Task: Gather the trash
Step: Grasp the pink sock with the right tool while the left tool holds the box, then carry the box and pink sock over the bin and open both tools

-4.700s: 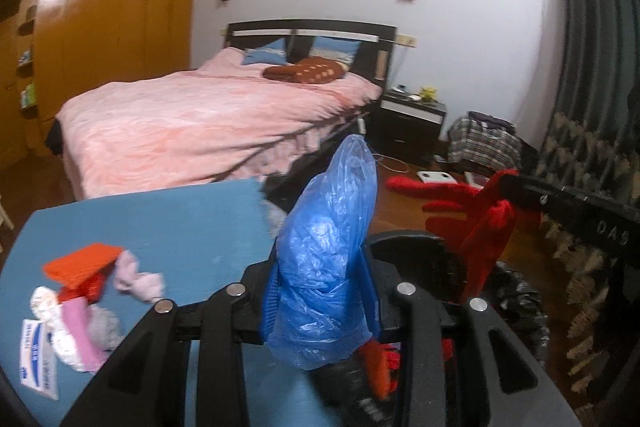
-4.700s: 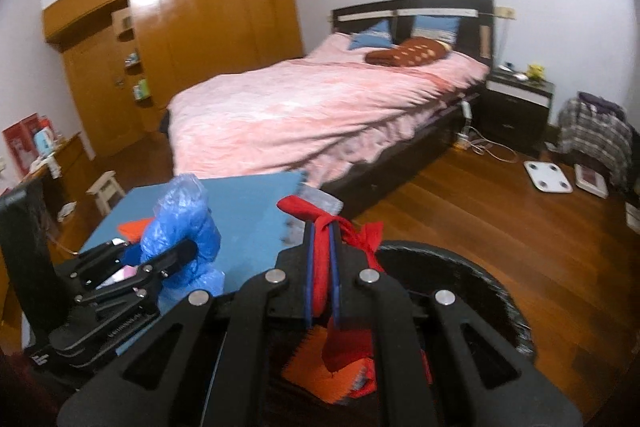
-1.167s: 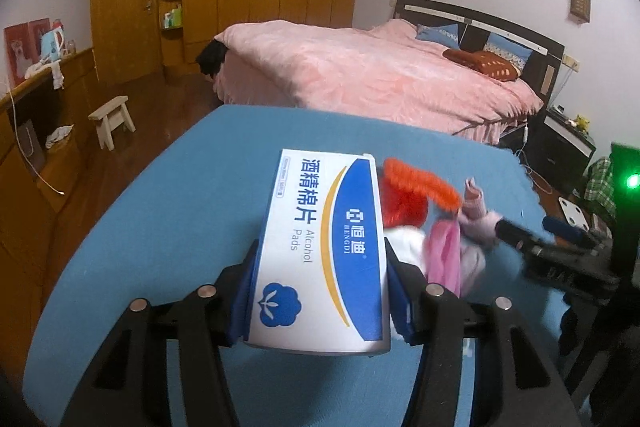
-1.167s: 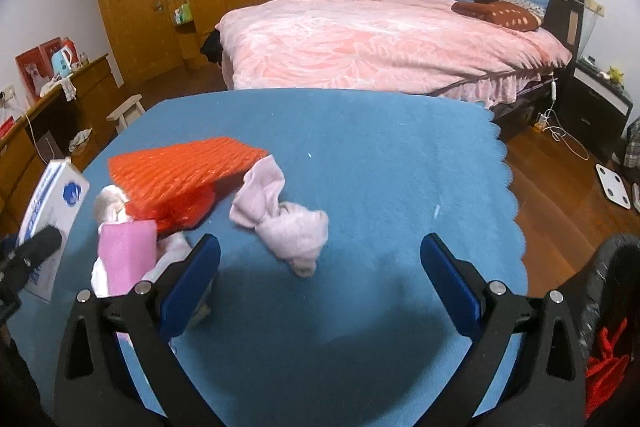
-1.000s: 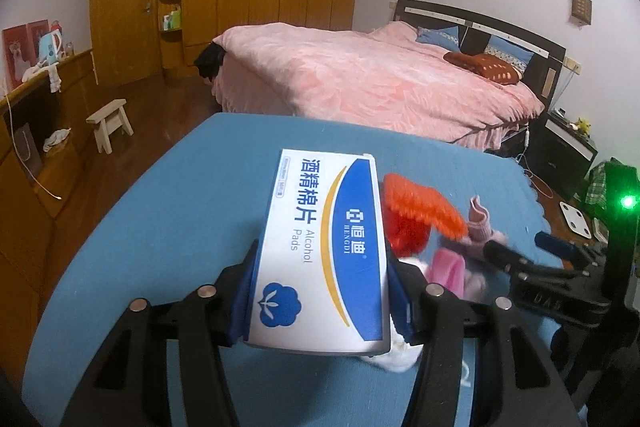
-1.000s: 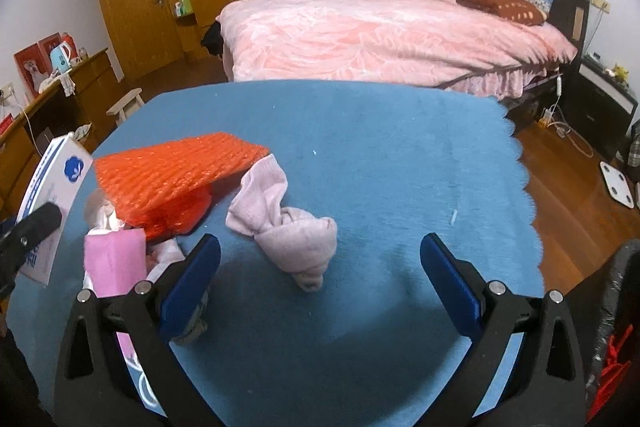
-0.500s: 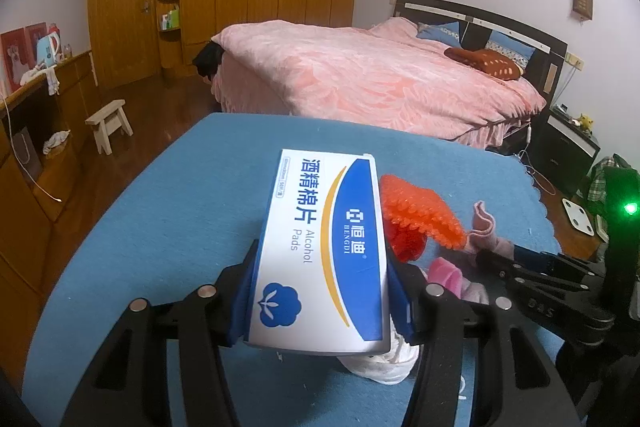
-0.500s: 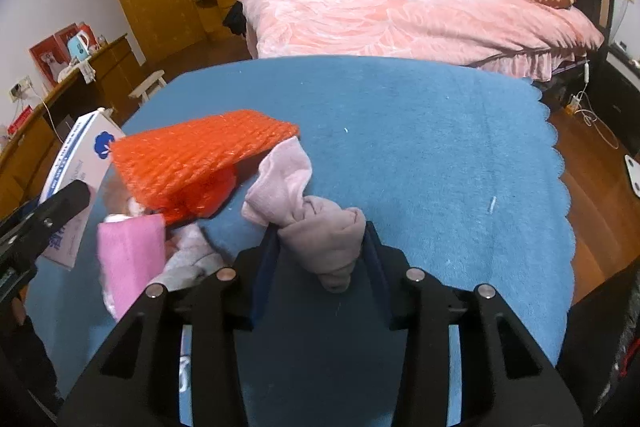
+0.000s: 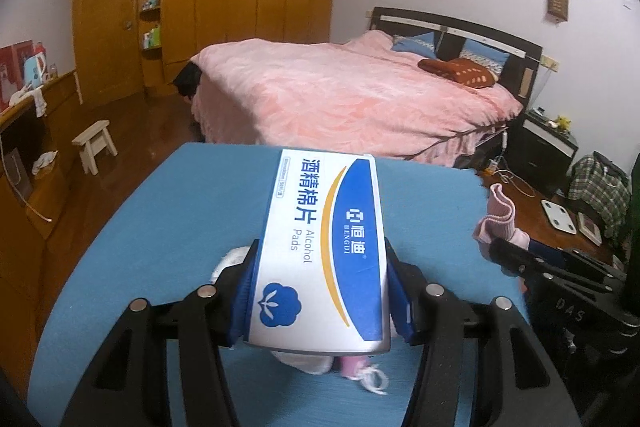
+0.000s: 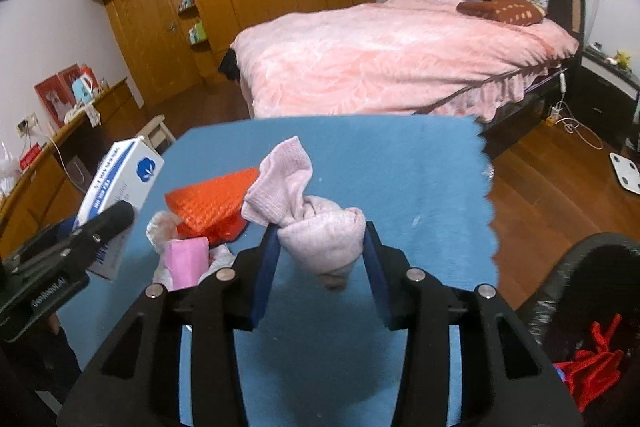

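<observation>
The left gripper [image 9: 320, 291] has its blue pads clamped on a box of alcohol pads [image 9: 324, 247] (white and blue, lifted off the blue table [image 9: 180, 227]). The right gripper [image 10: 320, 263] pinches a knotted pink sock [image 10: 320, 235] above the same table. At its ten o'clock lie an orange mesh sleeve [image 10: 208, 207] and a pink packet [image 10: 186, 263]; at four o'clock sits the black trash bin [image 10: 576, 267], red scraps inside.
</observation>
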`<action>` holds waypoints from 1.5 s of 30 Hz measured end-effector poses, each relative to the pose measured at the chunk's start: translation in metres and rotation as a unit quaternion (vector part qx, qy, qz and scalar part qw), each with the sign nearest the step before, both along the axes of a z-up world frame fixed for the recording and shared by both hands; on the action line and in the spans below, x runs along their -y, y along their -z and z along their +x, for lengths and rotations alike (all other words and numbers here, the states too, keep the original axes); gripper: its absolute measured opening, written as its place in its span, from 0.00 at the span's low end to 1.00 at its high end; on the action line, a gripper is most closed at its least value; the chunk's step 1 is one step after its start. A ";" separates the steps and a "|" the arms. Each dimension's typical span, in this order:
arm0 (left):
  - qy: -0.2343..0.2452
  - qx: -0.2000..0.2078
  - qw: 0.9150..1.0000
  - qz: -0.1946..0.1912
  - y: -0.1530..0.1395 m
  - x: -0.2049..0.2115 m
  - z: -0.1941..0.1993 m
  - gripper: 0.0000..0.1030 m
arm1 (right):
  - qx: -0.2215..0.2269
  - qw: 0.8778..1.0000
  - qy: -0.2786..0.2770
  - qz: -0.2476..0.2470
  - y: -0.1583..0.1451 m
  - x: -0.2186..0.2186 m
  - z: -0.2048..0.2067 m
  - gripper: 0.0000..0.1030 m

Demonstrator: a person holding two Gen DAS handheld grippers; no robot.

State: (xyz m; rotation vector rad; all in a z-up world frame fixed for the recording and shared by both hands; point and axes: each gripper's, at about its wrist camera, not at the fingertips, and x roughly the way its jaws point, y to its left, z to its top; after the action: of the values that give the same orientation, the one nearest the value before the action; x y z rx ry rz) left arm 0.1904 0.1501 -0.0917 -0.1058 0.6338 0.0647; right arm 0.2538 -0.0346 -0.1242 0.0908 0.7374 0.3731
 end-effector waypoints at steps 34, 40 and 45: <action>0.176 0.038 0.984 -0.005 -0.054 0.192 -0.026 0.54 | 0.071 0.990 0.122 -0.010 -0.067 0.183 -0.101 0.40; 0.208 0.037 0.978 -0.003 -0.052 0.223 -0.028 0.54 | 0.070 0.985 0.155 -0.015 -0.062 0.216 -0.112 0.40; 0.234 0.035 0.972 -0.004 -0.048 0.250 -0.029 0.54 | 0.064 0.982 0.178 -0.025 -0.055 0.241 -0.119 0.40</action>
State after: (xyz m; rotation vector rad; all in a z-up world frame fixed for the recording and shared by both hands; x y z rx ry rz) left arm 0.1616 -0.1004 -0.0434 0.0353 0.5758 -0.3956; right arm 0.1351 -0.2753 -0.0696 0.1473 0.5893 0.0171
